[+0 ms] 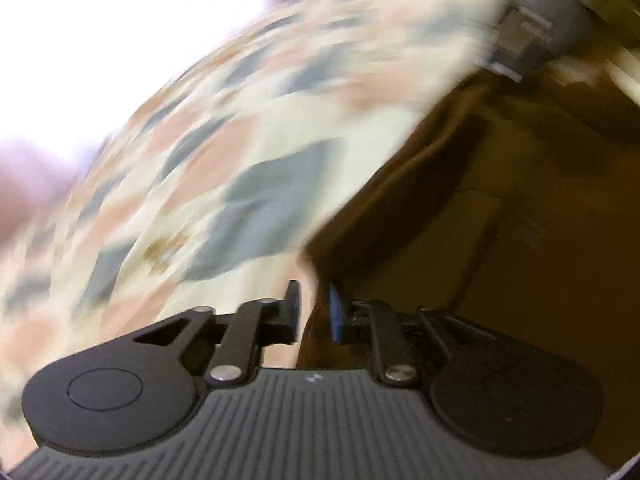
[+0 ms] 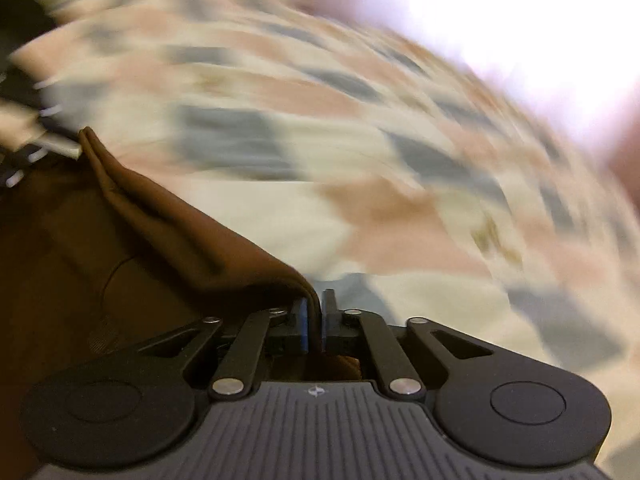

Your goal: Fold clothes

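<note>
1. Left wrist view: left gripper [image 1: 314,312] has its jaws drawn nearly together on an edge of the brown garment [image 1: 500,208]. The cloth runs up from between the pads and spreads to the right.
2. Right wrist view: right gripper [image 2: 316,320] is likewise pinched tight on a folded brown edge. The garment [image 2: 168,224] trails off to the far left, raised over a patterned bedspread [image 2: 360,152] in cream, pink and grey.
3. In the left view the other gripper shows at far right, at the far end of the same brown edge, so the garment hangs stretched between the two.
4. Both frames are heavily smeared. Probably a fast swing is under way, but I cannot tell its direction.
5. Risk: each grip takes only a thin margin of cloth. A sharp flick could pull the edge out of one pair of pads, and that side would drop.
6. Risk: uneven speed between the hands would skew the fold line, leaving the layers misaligned on the bedspread.
7. Risk: the loose lower cloth may bunch beneath as it lands, trapping creases.
</note>
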The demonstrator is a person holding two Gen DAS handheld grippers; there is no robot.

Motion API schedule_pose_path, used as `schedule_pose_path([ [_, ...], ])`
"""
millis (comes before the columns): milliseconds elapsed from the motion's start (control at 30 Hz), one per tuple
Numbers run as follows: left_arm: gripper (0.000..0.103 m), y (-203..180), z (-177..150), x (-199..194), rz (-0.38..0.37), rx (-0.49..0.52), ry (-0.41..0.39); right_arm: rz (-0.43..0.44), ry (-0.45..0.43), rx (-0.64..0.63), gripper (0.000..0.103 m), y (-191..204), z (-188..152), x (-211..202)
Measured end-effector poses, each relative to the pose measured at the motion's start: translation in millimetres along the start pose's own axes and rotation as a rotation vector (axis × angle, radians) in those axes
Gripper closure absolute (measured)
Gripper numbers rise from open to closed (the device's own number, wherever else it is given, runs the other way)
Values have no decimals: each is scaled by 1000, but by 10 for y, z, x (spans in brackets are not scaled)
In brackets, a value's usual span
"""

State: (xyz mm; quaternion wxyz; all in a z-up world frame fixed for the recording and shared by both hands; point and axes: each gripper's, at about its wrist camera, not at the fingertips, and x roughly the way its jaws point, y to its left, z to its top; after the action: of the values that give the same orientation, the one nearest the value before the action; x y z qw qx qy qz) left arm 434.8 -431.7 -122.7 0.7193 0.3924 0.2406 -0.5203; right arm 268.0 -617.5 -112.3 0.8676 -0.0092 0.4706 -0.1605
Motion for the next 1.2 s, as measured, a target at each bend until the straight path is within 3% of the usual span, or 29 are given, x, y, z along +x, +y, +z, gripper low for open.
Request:
schedule_pose_path([
  [33, 77, 166, 49, 150, 16, -103, 33, -22, 60, 78, 82, -91, 72, 163],
  [67, 76, 337, 73, 265, 24, -212, 65, -43, 118, 155, 67, -181, 143, 323],
  [100, 76, 517, 55, 321, 18, -330, 93, -57, 138, 217, 64, -227, 166, 361],
  [133, 75, 683, 18, 315, 10, -434, 105, -60, 130, 252, 64, -245, 163, 315],
  [200, 67, 960, -140, 76, -12, -585, 80, -63, 66, 284, 51, -223, 109, 98],
  [333, 64, 1225, -758, -674, 3, -705, 98, 4, 42, 343, 46, -64, -122, -328],
  [433, 64, 1172, -1387, -1343, 10, -808, 205, 80, 87, 418, 46, 149, -381, -661],
  [567, 64, 938, -2251, -2120, -26, -1057, 360, 250, 128, 545, 46, 563, -763, -1076],
  [700, 56, 536, -2802, -2656, -44, -1122, 470, 424, 213, 609, 46, 1159, -955, -1229],
  [800, 55, 296, -3181, -2824, -76, -1201, 509, 500, 243, 587, 46, 1564, -976, -1269],
  [867, 52, 219, -3388, -2829, -110, -1302, 482, 527, 251, 564, 46, 1787, -962, -1303],
  [900, 56, 183, -3459, -2809, -128, -1340, 463, 526, 255, 557, 46, 1886, -959, -1320],
  [967, 94, 136, -3511, -2757, -157, -1364, 439, 511, 269, 557, 46, 2047, -956, -1365],
  [1000, 99, 163, -3457, -2774, -162, -1330, 422, 505, 274, 563, 46, 2108, -966, -1401],
  [1067, 100, 335, -3260, -2932, -136, -1207, 352, 492, 275, 567, 46, 2207, -958, -1473],
  [1200, 99, 1121, -2886, -3619, 66, -937, 188, 443, 262, 563, 46, 2361, -949, -1599],
])
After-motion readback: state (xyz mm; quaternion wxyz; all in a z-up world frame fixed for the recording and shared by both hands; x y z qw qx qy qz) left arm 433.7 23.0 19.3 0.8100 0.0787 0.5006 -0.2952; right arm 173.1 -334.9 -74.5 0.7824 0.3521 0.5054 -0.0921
